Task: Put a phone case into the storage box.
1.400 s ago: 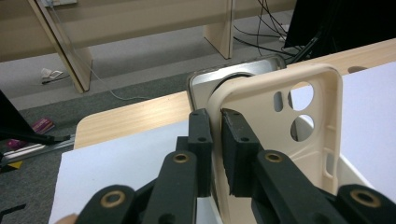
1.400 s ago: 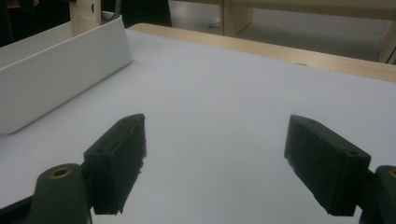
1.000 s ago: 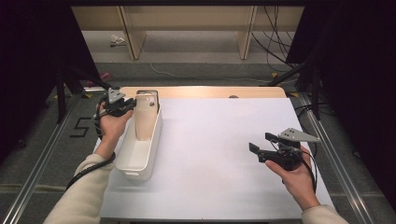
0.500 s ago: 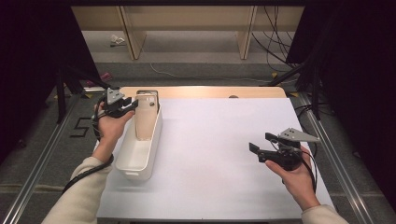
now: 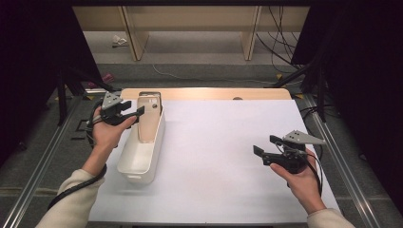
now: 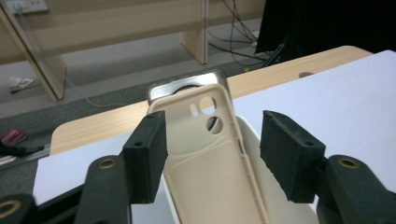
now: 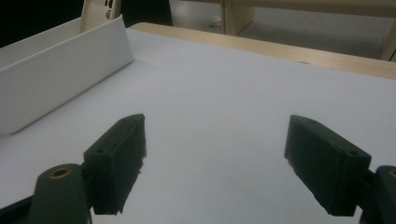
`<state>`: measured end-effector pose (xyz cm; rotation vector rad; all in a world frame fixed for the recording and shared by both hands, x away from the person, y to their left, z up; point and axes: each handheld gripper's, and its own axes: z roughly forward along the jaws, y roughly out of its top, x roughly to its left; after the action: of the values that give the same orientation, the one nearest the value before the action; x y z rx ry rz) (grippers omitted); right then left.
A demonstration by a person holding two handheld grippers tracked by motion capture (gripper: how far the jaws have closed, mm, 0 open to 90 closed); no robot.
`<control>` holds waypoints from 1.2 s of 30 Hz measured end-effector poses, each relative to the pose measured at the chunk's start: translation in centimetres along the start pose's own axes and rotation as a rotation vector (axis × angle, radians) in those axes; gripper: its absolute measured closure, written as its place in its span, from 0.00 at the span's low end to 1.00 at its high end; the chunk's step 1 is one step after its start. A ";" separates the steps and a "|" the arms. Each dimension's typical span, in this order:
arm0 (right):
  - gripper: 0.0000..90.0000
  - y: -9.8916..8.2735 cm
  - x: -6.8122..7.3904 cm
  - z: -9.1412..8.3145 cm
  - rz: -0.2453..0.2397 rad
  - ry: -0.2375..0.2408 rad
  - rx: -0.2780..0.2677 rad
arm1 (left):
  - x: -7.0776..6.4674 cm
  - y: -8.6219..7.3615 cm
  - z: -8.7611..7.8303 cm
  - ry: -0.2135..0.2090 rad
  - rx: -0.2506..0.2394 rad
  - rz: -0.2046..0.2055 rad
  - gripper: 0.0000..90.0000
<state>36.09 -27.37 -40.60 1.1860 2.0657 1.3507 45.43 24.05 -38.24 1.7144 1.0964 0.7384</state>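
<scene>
A beige phone case (image 5: 148, 121) leans upright in the far end of a white bin (image 5: 138, 166) at the table's left. A silvery edge (image 6: 187, 86) shows behind its top. My left gripper (image 5: 135, 108) hovers at the case's upper part. Its jaws have just been opening and now stand apart. In the left gripper view the case (image 6: 205, 177) lies between the pads (image 6: 149, 149) with a gap on each side. My right gripper (image 5: 265, 145) rests open over the white sheet at the right, nothing between its fingers (image 7: 121, 154).
A white sheet (image 5: 218, 142) covers the wooden table (image 5: 214, 93). In the right gripper view the bin's long wall (image 7: 56, 79) lies far to the left. Metal rails (image 5: 332, 152) run along both table sides. Cables lie on the floor beyond.
The left gripper's jaws have spread apart off the phone case, which stays leaning in the bin. The left hand has shifted slightly. The right hand has kept still.
</scene>
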 end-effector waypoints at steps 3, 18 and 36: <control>0.24 0.0 0.0 0.0 0.000 0.001 0.001 | -0.4 0.0 -0.6 -0.013 0.004 -0.012 0.34; 0.24 0.0 -0.1 0.0 -0.002 0.005 -0.001 | -3.0 -1.0 -3.2 -0.115 0.026 -0.003 0.13; 0.23 -0.5 -0.5 -0.9 -0.001 0.008 0.003 | -5.6 -3.0 -5.8 -0.231 0.000 0.010 0.06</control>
<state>35.54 -28.34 -40.71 1.1824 2.0741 1.3549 37.15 21.66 -38.81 1.7574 0.9286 0.5302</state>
